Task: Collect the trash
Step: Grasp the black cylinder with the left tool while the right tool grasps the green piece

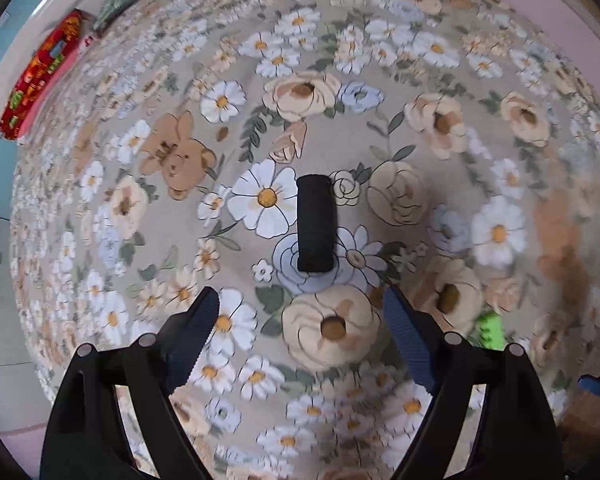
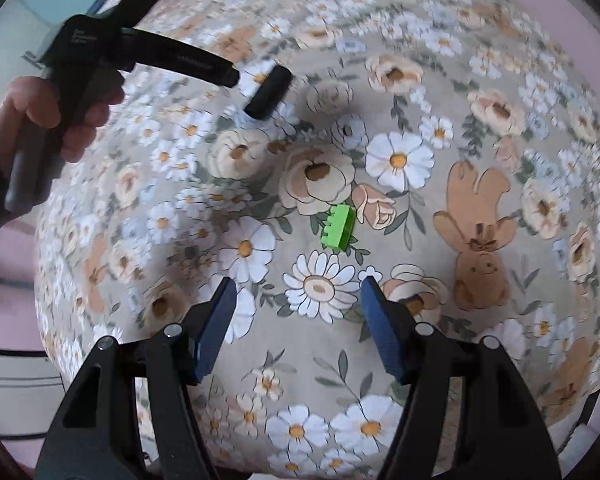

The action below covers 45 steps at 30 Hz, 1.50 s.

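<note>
Both your grippers, left (image 1: 298, 316) and right (image 2: 298, 300), hang open and empty, lined up behind a black roll (image 1: 316, 224) and, maybe, a green brick (image 2: 338, 226).

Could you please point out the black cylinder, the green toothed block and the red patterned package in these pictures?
black cylinder (image 1: 316, 224), left wrist view, middle of its side.
green toothed block (image 2: 338, 227), right wrist view, its top face.
red patterned package (image 1: 40, 76), left wrist view, its middle.

Soft, even daylight, faint shadows on the floral cloth (image 1: 380, 60), heavy fisheye bending and blurred edges.
</note>
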### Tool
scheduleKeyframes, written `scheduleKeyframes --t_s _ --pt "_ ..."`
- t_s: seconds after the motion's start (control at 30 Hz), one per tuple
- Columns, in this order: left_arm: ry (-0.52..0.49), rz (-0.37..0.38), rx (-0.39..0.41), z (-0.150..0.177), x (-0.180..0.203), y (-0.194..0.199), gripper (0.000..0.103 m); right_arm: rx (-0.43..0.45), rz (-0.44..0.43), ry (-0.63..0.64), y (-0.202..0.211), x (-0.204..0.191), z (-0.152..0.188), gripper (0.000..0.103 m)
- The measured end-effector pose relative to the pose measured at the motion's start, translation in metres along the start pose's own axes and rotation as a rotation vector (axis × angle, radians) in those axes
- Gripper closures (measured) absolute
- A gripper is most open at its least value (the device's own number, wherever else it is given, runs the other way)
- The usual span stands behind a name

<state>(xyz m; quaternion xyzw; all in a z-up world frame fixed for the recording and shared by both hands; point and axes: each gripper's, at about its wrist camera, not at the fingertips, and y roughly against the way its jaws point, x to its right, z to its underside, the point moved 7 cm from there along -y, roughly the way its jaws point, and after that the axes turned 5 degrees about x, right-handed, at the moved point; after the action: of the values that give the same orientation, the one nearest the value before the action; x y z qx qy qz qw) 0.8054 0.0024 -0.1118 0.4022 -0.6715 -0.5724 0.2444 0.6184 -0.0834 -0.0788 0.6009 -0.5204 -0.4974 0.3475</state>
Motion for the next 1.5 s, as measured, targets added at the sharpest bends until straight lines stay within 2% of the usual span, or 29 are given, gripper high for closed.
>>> scheduleKeyframes --t_s 0.13,0.33,0.43,0.5,0.53,0.57,0.6,0.67,0.73,0.83,1.13,1.33,1.5 --pt "-0.005 0.019 0.0 -0.008 0.0 -0.032 0.017 -0.009 0.035 -0.041 -0.044 0.014 -0.007 0.038" --pt "-0.029 0.069 -0.005 -0.021 0.009 -0.068 0.017 -0.008 0.075 -0.083 -0.086 0.026 -0.012 0.038" --pt "-0.05 0.041 0.002 -0.026 0.011 -0.082 0.018 -0.003 0.082 -0.097 -0.1 0.028 -0.012 0.038" --pt "-0.044 0.046 0.006 -0.028 0.011 -0.088 0.024 0.009 0.075 -0.12 -0.107 0.03 -0.012 0.043" --pt "-0.036 0.051 -0.001 -0.028 0.011 -0.091 0.029 0.006 0.074 -0.126 -0.111 0.031 -0.012 0.053" --pt "-0.027 0.063 -0.016 -0.028 0.011 -0.095 0.042 0.001 0.072 -0.128 -0.114 0.031 -0.011 0.058" --pt "-0.02 0.073 -0.03 -0.026 0.011 -0.099 0.05 -0.003 0.07 -0.125 -0.116 0.031 -0.01 0.065" --pt "-0.014 0.078 -0.053 -0.024 0.012 -0.106 0.066 -0.002 0.075 -0.109 -0.12 0.031 -0.011 0.069" --pt "-0.011 0.079 -0.048 -0.024 0.013 -0.108 0.07 0.001 0.071 -0.091 -0.122 0.03 -0.011 0.079" --pt "0.004 0.075 -0.03 -0.024 0.013 -0.109 0.071 0.006 0.048 -0.086 -0.125 0.033 -0.01 0.081" --pt "0.002 0.058 -0.011 0.0 0.015 -0.085 0.072 0.066 0.029 -0.025 -0.091 0.035 -0.014 0.081" --pt "0.021 0.054 0.023 0.013 0.016 -0.036 0.072 0.091 0.059 0.12 -0.045 0.025 -0.029 0.081" --pt "0.037 0.051 0.048 0.036 0.023 0.022 0.072 0.108 0.053 0.22 0.0 0.023 -0.044 0.081"
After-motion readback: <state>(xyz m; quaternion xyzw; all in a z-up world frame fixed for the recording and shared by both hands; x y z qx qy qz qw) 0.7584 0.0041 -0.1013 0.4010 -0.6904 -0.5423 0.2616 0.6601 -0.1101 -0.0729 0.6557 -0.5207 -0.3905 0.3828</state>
